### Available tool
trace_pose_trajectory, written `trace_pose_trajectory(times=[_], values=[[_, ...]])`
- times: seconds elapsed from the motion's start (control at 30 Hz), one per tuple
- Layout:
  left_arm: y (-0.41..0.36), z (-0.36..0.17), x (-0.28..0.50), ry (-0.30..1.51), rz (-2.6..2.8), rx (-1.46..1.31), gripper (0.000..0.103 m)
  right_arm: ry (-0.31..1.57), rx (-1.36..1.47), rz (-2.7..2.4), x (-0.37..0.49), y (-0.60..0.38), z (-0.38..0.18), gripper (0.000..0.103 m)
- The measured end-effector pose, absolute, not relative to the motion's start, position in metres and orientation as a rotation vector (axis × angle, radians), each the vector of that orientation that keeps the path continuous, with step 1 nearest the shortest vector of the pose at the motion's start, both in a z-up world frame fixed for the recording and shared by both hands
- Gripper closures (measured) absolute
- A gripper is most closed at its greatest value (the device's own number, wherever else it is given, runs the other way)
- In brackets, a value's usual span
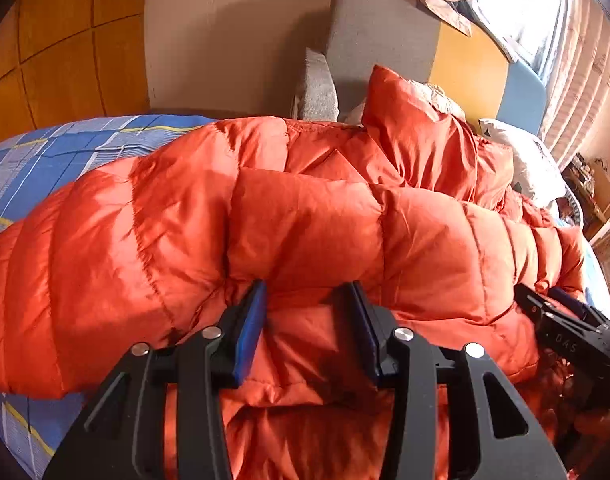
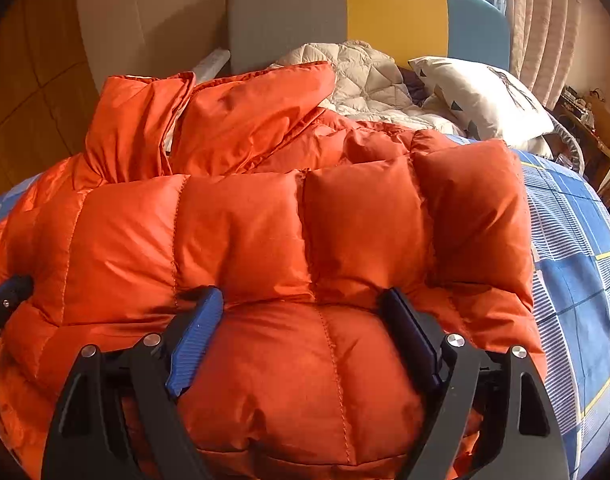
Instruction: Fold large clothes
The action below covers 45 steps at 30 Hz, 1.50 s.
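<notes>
The bed (image 2: 577,264), covered in a blue checked sheet, carries the whole job: an orange puffer jacket (image 2: 241,236) lies across it, reaching from near the bed's front edge up toward the headboard (image 2: 289,12), with blue sheet showing past it toward the bed's left and right edges. A folded-over band of quilted panels runs crosswise over the body of the jacket, and its collar (image 2: 249,112) stands up at the far end, near a pale quilt (image 2: 369,76) and a white pillow (image 2: 481,96) by the headboard. By its look the jacket is light but bulky, soft and springy, so a fold will likely puff back open unless pressed flat; the shell is shiny and probably slippery, so a shallow pinch could slide off. The stitched seams between the panels look like the best places to take hold, since the filling is thin there and the fabric gathers firmly, and two holds well apart along one edge should keep the fold straight. The left claw (image 1: 309,300) stands about half open near the front edge, its blue pads either side of a puffed ridge without pressing it, holding nothing. The right claw (image 2: 305,304) stands wider, straddling a rounded panel, also holding nothing.
</notes>
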<state>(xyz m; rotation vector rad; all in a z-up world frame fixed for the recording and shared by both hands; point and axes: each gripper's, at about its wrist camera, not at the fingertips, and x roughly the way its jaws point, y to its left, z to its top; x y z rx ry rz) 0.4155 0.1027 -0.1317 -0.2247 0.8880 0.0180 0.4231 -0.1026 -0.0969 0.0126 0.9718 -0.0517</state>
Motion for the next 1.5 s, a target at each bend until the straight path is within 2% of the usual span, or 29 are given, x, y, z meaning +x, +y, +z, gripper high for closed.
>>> trace_pose_trajectory(times=[0.03,0.1,0.17,0.67,1.03,1.3,1.37,1.47,1.5], values=[[0.103,-0.127,0.409,0.876,0.026,-0.222,0.039,0.972,0.019,-0.051,0.422,-0.103,-0.093,0.02],[0.108,-0.116,0.391,0.84,0.047,-0.233,0.028,0.96,0.04,-0.054,0.415,-0.104,-0.083,0.02],[0.12,-0.106,0.371,0.809,0.064,-0.286,0.024,0.932,0.063,-0.048,0.403,-0.104,-0.072,0.017],[0.279,-0.126,0.249,0.818,0.42,-0.445,0.025,0.931,0.005,-0.049,0.356,-0.083,-0.062,0.017],[0.381,-0.135,0.191,0.82,0.649,-0.485,0.025,0.956,0.03,-0.167,0.363,-0.111,-0.06,0.017],[0.435,-0.153,0.168,0.814,0.738,-0.628,0.026,0.952,-0.006,-0.202,0.366,-0.104,-0.072,0.017],[0.438,-0.155,0.171,0.819,0.756,-0.626,0.033,0.954,-0.01,-0.205,0.369,-0.104,-0.074,0.017],[0.445,-0.159,0.179,0.827,0.779,-0.609,0.055,0.965,-0.023,-0.207,0.372,-0.104,-0.077,0.017],[0.446,-0.158,0.181,0.821,0.779,-0.604,0.07,0.968,-0.026,-0.207,0.373,-0.103,-0.079,0.017]])
